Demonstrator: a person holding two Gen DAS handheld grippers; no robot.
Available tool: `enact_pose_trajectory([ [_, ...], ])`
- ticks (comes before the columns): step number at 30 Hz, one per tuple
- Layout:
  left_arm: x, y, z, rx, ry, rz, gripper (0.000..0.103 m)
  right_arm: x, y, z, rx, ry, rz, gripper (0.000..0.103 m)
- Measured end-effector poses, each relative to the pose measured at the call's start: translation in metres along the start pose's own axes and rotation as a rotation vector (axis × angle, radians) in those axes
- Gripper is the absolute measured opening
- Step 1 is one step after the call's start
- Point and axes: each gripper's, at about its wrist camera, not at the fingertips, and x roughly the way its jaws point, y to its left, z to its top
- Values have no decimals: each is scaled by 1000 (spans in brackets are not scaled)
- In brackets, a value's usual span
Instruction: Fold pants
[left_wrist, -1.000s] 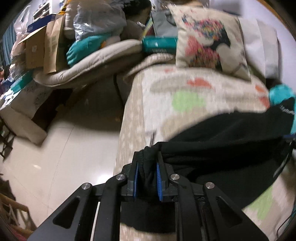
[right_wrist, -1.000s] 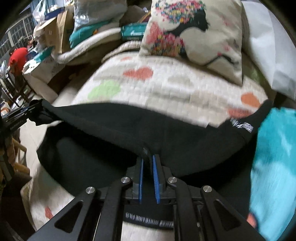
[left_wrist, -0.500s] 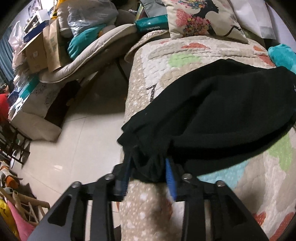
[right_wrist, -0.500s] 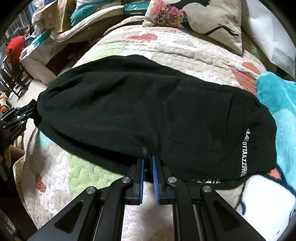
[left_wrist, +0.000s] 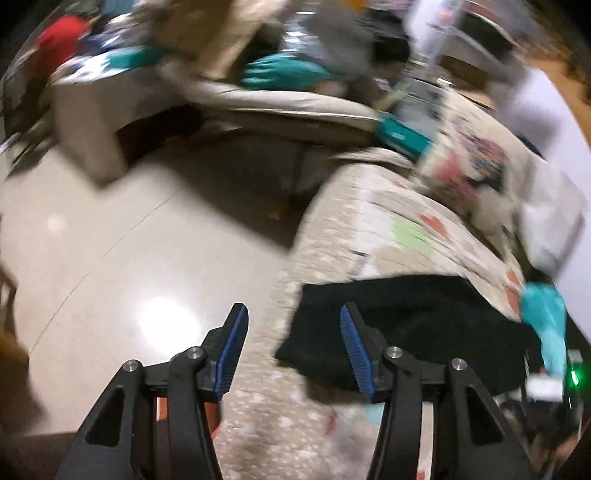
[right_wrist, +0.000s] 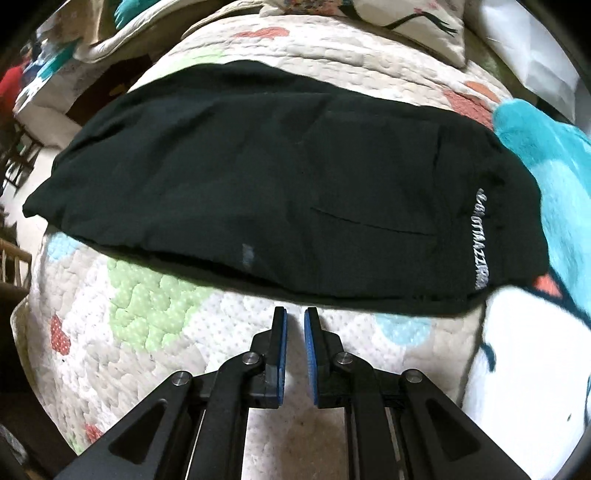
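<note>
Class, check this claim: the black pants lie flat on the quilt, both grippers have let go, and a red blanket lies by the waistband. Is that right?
Not quite. The blanket by the waistband is turquoise, not red, as the right wrist view shows. The rest holds: the pants lie flat on the quilt, and neither the left gripper nor the right gripper has cloth between its pads.

Both grippers have matte black linkage arms with triangular cut-outs and round silver screws at the joints. The left gripper (left_wrist: 291, 325) and right gripper (right_wrist: 295, 332) carry ribbed blue pads.
</note>
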Motion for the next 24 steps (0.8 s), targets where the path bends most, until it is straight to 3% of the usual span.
enact_pose_trajectory([
  [2,12,-6,1,15,41,45,51,-12,3,-1,-9,-40,0,18],
  [6,37,-41,0,135,98,109,51,-30,11,0,-44,-141,13,41],
  [10,78,-60,0,157,239,134,51,-47,31,14,-97,-226,50,43],
  [12,82,-59,-7,130,254,99,51,-52,41,24,-125,-244,58,44],
  [15,89,-57,-24,138,278,152,52,-48,55,48,-165,-247,69,44],
  [16,95,-52,-31,129,302,178,54,-45,59,56,-180,-247,69,44],
  [19,95,-31,-34,10,301,159,73,-33,81,87,-216,-242,98,44],
  [24,100,-4,-41,-214,343,48,73,-12,152,142,-310,-208,231,44],
])
